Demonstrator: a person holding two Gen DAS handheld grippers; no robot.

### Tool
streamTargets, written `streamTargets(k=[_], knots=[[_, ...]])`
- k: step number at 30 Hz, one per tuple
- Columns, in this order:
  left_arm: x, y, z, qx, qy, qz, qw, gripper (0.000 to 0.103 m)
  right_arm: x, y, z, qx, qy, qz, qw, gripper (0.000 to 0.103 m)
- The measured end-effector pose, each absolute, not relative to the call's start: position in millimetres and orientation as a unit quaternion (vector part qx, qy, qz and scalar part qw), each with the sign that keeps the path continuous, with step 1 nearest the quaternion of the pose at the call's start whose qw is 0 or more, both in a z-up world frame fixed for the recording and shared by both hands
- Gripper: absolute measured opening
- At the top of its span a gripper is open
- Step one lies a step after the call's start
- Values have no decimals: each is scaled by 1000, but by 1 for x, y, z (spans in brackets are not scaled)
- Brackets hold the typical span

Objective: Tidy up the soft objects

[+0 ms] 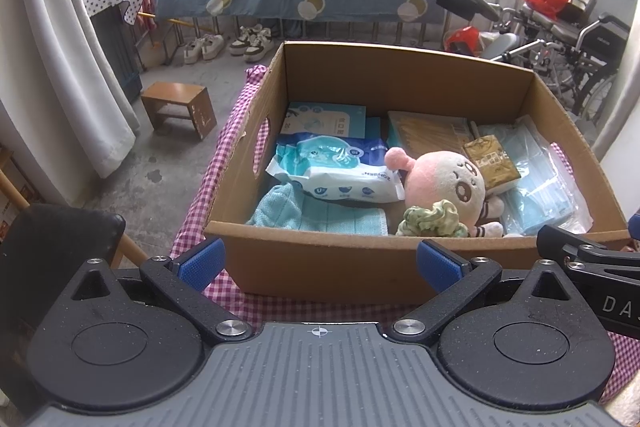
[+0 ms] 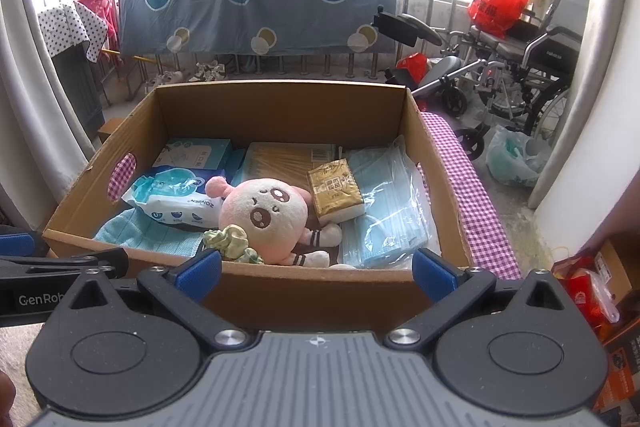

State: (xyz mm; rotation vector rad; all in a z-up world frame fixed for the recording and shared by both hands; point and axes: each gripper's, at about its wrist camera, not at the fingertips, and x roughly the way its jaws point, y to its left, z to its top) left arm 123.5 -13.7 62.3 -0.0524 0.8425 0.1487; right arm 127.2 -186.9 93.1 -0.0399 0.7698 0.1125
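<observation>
Both tools are spread wide and empty, held just short of the near wall of the cardboard box point(image 1: 328, 267): left tool point(image 1: 320, 261), right tool point(image 2: 318, 269). The soft items all lie inside: plush doll point(image 2: 268, 215), green scrunchie point(image 2: 232, 241) touching its near side, teal cloth point(image 1: 320, 217) partly under the wipes pack point(image 1: 340, 175).

Risks:
- Scrunchie snags on the doll and drags it.
- Pulling the cloth tips the wipes.
- The tools sit close together and may collide.
</observation>
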Motion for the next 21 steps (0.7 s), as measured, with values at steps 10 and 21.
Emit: streamTargets(k=[10,21], knots=[[123,-14,61,-25,410,73,909,102,127,-187,93,-18,376,55,925,103],[123,-14,59,-25,414,75,907,102,127,-187,91,-16,378,55,924,103]])
